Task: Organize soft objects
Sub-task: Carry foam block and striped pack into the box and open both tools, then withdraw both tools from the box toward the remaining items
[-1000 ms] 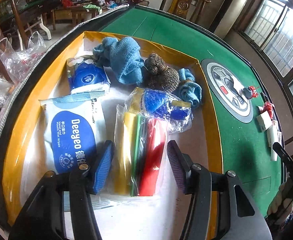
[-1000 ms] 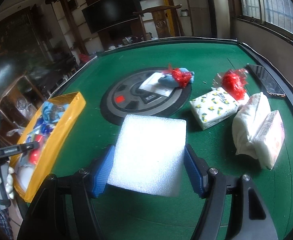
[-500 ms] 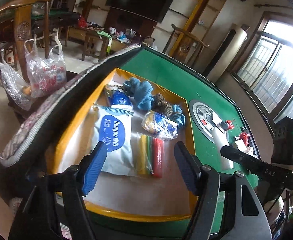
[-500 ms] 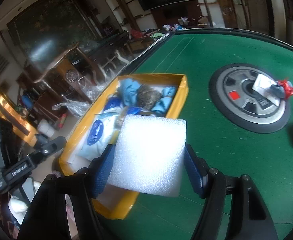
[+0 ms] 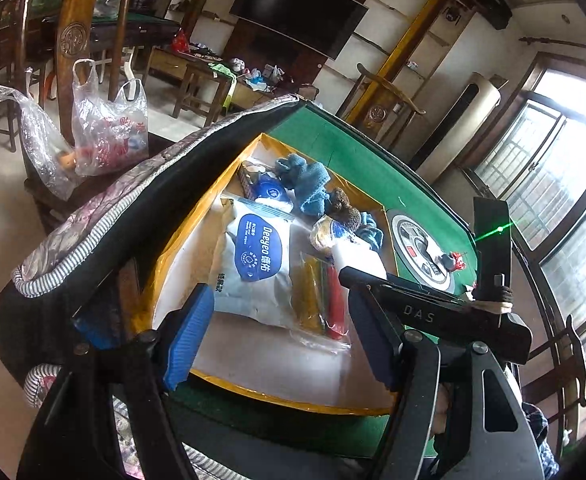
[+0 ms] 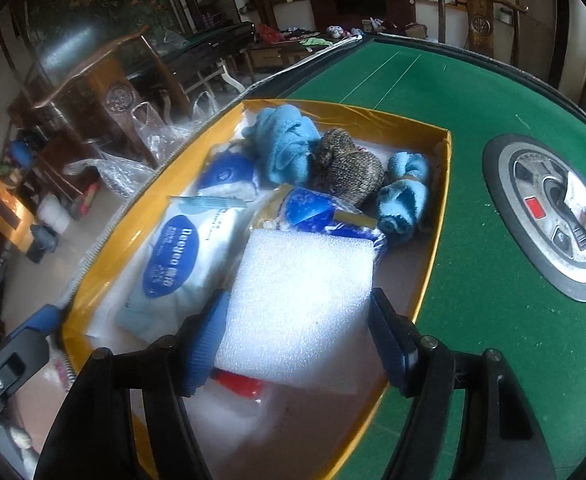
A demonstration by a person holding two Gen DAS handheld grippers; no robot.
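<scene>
My right gripper [image 6: 299, 340] is shut on a white foam block [image 6: 297, 304] and holds it over the yellow box [image 6: 433, 280], above the red and yellow packet. The box holds a blue-and-white wipes pack [image 6: 177, 264], blue cloths [image 6: 285, 148], a brown knitted piece [image 6: 349, 168] and a blue bagged item [image 6: 317, 212]. My left gripper [image 5: 279, 338] is open and empty, held back above the box's near edge [image 5: 293, 396]. In the left wrist view the foam block [image 5: 357, 256] and the right gripper [image 5: 433, 312] show over the box's right side.
The green table [image 6: 473, 260] has a round grey centre panel [image 6: 549, 216] with a small red-tied item on it. A black padded table rim [image 5: 133, 208] runs along the box's left. Plastic bags [image 5: 105, 132] and wooden chairs stand on the floor beyond.
My right gripper carried the foam block from the table's right side leftward to over the box. My left gripper pulled back and up from inside the box, still open.
</scene>
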